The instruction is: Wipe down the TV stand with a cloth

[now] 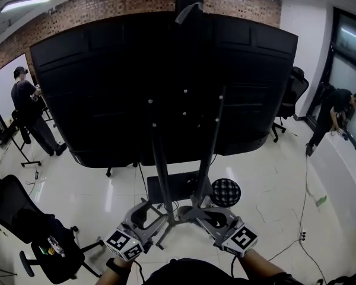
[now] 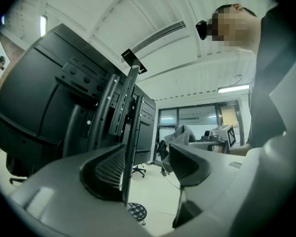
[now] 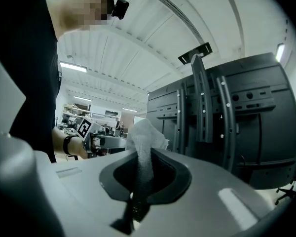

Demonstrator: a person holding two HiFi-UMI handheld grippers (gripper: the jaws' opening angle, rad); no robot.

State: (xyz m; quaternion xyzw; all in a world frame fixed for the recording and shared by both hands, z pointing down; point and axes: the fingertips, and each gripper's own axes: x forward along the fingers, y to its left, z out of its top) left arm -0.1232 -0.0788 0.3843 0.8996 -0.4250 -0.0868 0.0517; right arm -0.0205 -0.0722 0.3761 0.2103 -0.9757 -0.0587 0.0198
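Observation:
The TV stand carries a big black screen, seen from behind, on two upright poles above a dark base. Both grippers are low, just in front of the poles. My left gripper is open with nothing held. In the left gripper view one stand pole rises close by the left jaw of this gripper. My right gripper is shut on a white cloth, which sticks up out of the jaws. The stand's poles are just right of the cloth.
A round black mesh stool stands right of the base. A dark office chair is at the lower left, another chair at the far right. One person stands at left, another bends at right. Cables trail over the white floor.

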